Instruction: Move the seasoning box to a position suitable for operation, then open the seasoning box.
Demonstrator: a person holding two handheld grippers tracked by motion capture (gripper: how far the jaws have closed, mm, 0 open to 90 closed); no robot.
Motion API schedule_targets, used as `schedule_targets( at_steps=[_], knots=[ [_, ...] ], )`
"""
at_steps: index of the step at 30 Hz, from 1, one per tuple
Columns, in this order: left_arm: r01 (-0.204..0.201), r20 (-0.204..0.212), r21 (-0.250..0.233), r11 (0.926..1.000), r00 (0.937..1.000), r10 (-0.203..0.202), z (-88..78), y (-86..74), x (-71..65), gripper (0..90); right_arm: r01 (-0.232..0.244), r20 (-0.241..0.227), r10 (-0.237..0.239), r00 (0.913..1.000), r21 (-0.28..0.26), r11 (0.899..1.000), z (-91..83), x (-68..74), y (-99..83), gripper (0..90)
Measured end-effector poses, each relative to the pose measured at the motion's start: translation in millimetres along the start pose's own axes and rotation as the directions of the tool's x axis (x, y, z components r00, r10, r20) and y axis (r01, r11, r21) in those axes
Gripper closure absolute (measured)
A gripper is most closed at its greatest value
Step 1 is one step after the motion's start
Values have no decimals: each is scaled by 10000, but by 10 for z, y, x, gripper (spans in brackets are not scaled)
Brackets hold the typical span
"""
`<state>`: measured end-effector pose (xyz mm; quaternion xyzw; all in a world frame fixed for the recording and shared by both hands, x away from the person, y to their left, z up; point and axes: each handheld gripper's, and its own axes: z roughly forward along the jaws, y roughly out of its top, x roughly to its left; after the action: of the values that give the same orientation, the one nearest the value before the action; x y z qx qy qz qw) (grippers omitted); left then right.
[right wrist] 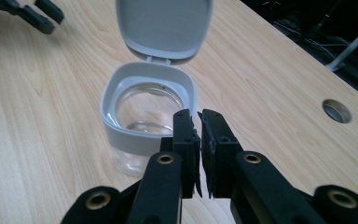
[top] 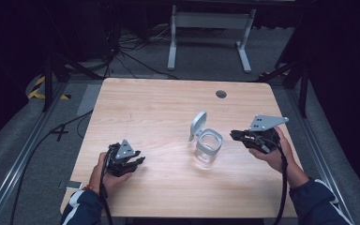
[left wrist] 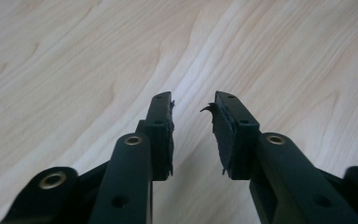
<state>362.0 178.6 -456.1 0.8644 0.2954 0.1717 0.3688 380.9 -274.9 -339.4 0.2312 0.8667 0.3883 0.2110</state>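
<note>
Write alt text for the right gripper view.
A clear jar with a grey rim stands on a light wooden table, its hinged grey lid flipped up and open. The right claw points at it from below, its jaws nearly together with nothing between them. The left claw shows at top left.

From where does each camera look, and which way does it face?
High view: above the person's side, facing forward and down on the table; both forearms and hands show.
Left gripper view: on the left gripper, facing bare tabletop past its parted jaws.
Right gripper view: on the right gripper, facing the jar.
High and right gripper views share the jar's raised lid.
</note>
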Motion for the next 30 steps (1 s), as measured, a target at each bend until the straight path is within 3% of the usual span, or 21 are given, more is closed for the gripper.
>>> schedule_targets(
  at_steps=[3,6,9,15,21,24,30],
  knots=[
    [281,-9,68,9996,9996,-281,-63,-124,12,616,59,122,-60,9999,66,10000,-54,-9,-71,843],
    [290,-26,173,9994,9996,-289,-97,-194,36,586,139,230,-145,9996,287,9995,-80,5,-122,838],
    [484,189,341,9982,9986,-491,-109,-270,55,517,206,289,-222,9993,539,9983,-119,13,-210,822],
    [586,-48,541,9968,9983,-584,-116,-352,51,408,126,256,-144,9996,708,9974,-196,-6,-394,784],
    [996,142,355,9944,9949,-1002,-126,-418,74,323,103,246,-126,9996,907,9958,-254,-2,-595,751],
    [1082,300,241,9938,9936,-1089,-133,-454,94,288,-149,218,125,9997,1130,9935,-276,-7,-784,708],
    [1154,127,195,9931,9932,-1157,-120,-453,84,259,-295,238,270,9994,1110,9934,-292,-24,-1004,620]
  ],
)
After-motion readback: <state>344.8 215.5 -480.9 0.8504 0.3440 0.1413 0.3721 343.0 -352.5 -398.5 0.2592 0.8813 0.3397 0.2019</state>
